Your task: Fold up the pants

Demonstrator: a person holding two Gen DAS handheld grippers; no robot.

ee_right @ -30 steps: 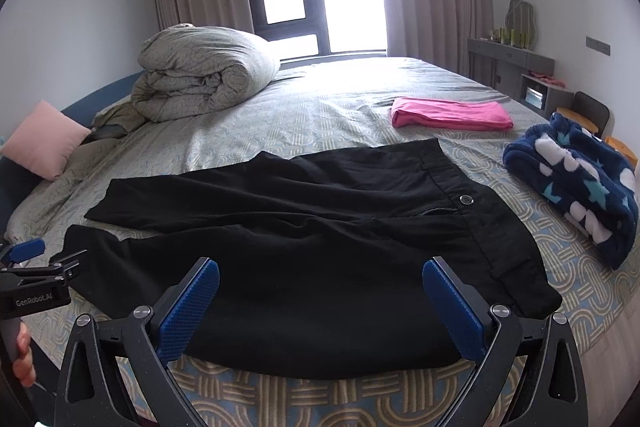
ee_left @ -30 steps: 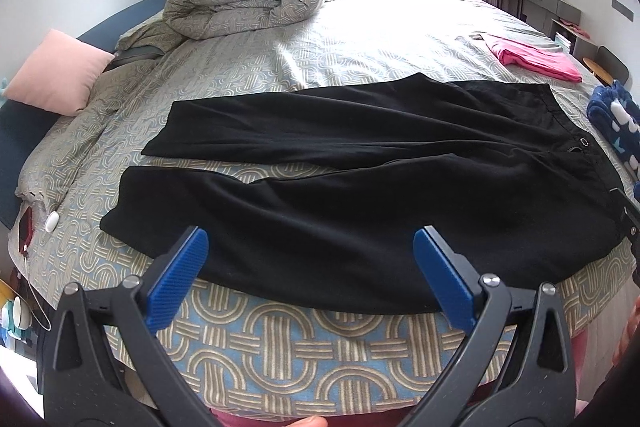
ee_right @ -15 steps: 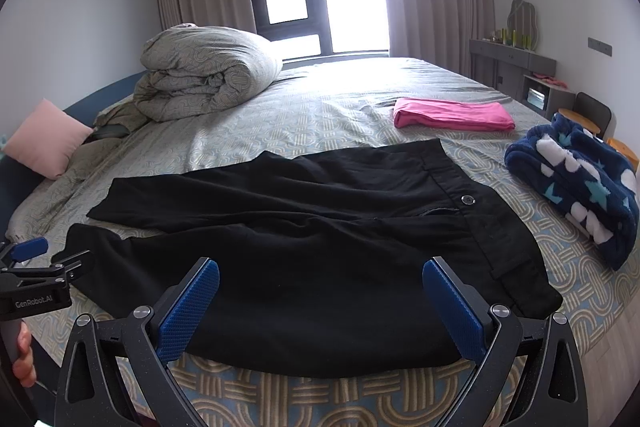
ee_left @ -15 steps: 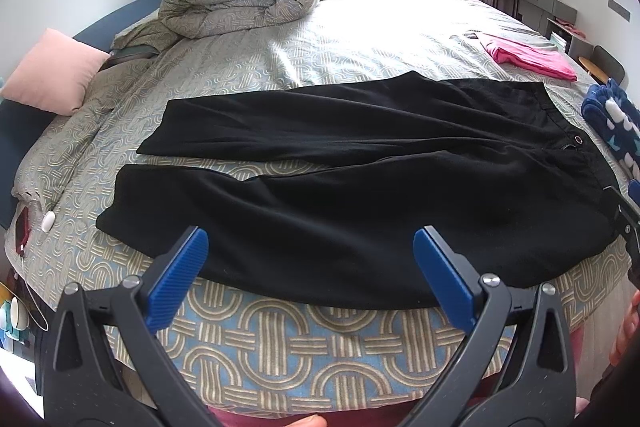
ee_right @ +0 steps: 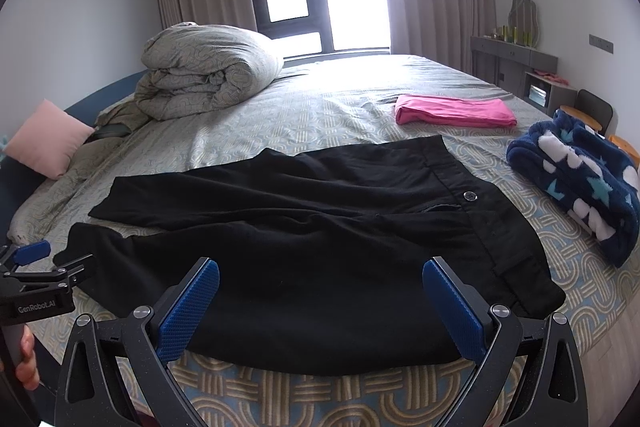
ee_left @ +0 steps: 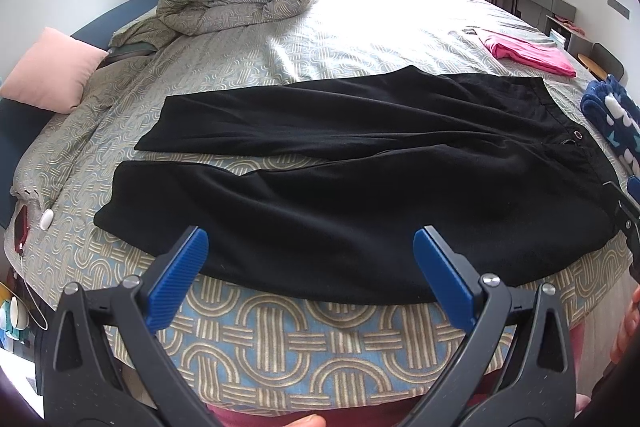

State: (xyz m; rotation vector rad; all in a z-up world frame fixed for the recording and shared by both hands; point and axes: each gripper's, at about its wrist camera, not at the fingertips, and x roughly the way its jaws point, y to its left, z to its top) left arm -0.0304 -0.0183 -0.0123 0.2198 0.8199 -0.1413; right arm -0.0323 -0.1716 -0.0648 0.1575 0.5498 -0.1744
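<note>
No fold is made yet: the black cloth pants (ee_left: 360,179) lie flat near the patterned bed's (ee_left: 304,339) front edge, while the left gripper (ee_left: 310,267) and right gripper (ee_right: 320,301) hover spread and empty.

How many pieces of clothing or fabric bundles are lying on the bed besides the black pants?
4: a rolled grey duvet far left, a pink cushion at the left edge, a folded pink garment far right, a navy starry fleece near right. More may be hidden.

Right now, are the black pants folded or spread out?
Spread out: the black pants lie flat on the bed, both legs apart, waistband button showing.
</note>
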